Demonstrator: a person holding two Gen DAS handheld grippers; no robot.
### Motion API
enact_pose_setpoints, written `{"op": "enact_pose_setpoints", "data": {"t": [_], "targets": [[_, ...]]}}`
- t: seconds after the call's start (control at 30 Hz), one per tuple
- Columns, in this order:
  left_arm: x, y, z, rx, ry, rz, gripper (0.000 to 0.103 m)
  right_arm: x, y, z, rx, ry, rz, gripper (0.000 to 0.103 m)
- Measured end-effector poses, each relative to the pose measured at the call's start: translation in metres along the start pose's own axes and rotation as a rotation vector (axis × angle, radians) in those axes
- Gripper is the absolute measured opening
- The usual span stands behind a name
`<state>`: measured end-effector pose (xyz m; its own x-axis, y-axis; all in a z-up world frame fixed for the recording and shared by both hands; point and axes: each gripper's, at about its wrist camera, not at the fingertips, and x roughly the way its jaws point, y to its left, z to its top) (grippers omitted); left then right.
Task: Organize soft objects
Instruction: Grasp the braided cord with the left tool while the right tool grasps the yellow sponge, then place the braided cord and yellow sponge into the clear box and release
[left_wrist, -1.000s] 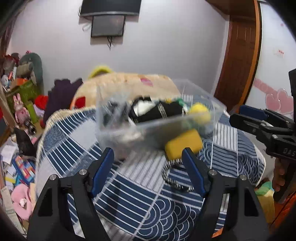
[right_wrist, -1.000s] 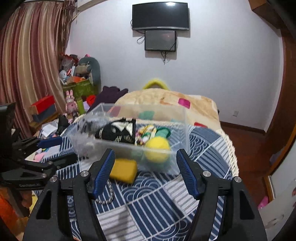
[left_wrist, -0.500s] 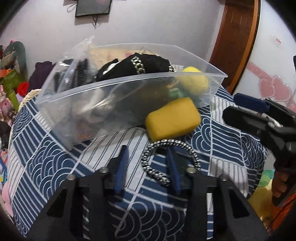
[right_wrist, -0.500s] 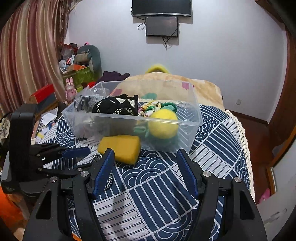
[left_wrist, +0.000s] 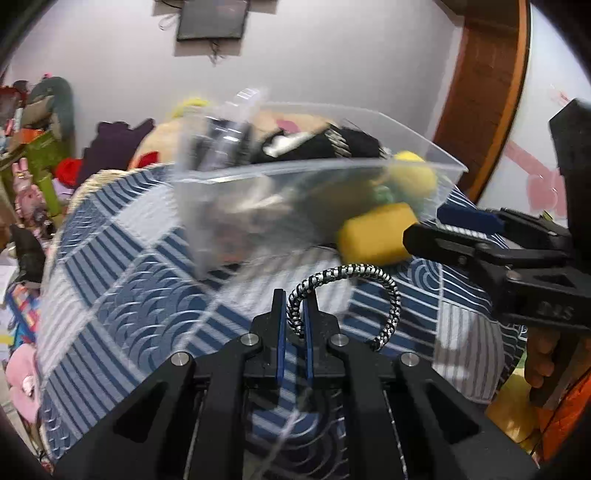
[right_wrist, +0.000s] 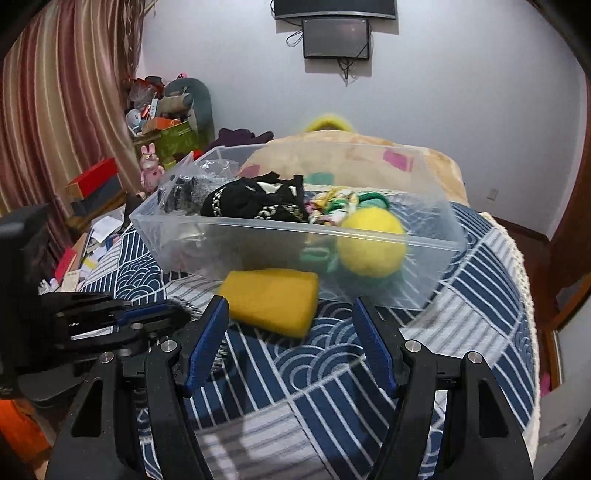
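Note:
My left gripper (left_wrist: 294, 310) is shut on a black-and-white braided hair band (left_wrist: 373, 275) and holds it lifted off the blue patterned bedcover (left_wrist: 140, 295). A yellow sponge (left_wrist: 373, 236) lies on the cover against the front wall of a clear plastic bin (left_wrist: 288, 173); it also shows in the right wrist view (right_wrist: 271, 299). The bin (right_wrist: 436, 218) holds black fabric (right_wrist: 255, 201), a yellow ball (right_wrist: 371, 245) and green bands. My right gripper (right_wrist: 291, 332) is open and empty, just in front of the sponge. The left gripper (right_wrist: 147, 314) shows at the left there.
A beige pillow (right_wrist: 351, 147) lies behind the bin. Cluttered toys and boxes (right_wrist: 162, 122) stand at the left by a striped curtain (right_wrist: 55, 110). A wooden door frame (left_wrist: 484, 92) is at the right. The bed's edge drops off at the right (right_wrist: 524, 295).
My left gripper has shut on the braided hair band and lifted it off the cover. My right gripper has moved closer to the sponge and stayed open.

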<state>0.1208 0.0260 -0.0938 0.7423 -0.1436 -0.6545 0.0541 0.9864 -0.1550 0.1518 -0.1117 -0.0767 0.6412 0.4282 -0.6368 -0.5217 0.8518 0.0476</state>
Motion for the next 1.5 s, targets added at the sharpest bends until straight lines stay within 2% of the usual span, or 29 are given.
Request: {"op": "enact_pose_setpoints", "data": {"t": [0.3,0.43,0.47,0.67,0.8,1.1,1.3,1.5], "targets": [[-0.029,0.024,0.005,-0.037,-0.070,0.052,0.007,0.031,0.010,-0.003,-0.009,0.095,0.035,0.066],[-0.031,0.024,0.009,-0.038,-0.086,0.061,0.007,0.030,0.008,-0.007,-0.002,0.102,0.036,0.066],[-0.031,0.023,0.010,-0.037,-0.090,0.060,0.007,0.029,0.007,-0.007,0.002,0.098,0.039,0.063],[-0.037,0.016,0.021,-0.029,-0.124,0.067,0.007,0.011,0.001,-0.010,0.011,0.067,0.046,0.057],[-0.044,0.016,0.034,-0.047,-0.165,0.094,0.007,-0.011,-0.004,-0.010,0.004,0.013,0.041,0.057],[-0.052,0.016,0.067,-0.086,-0.213,0.094,0.007,-0.058,-0.019,0.001,0.024,-0.126,0.022,0.057],[-0.046,0.009,0.090,-0.089,-0.234,0.105,0.007,-0.063,-0.027,0.018,0.041,-0.179,-0.018,0.057],[-0.024,0.000,0.103,-0.079,-0.215,0.120,0.007,-0.050,-0.034,0.029,0.072,-0.184,-0.038,0.057]]}}
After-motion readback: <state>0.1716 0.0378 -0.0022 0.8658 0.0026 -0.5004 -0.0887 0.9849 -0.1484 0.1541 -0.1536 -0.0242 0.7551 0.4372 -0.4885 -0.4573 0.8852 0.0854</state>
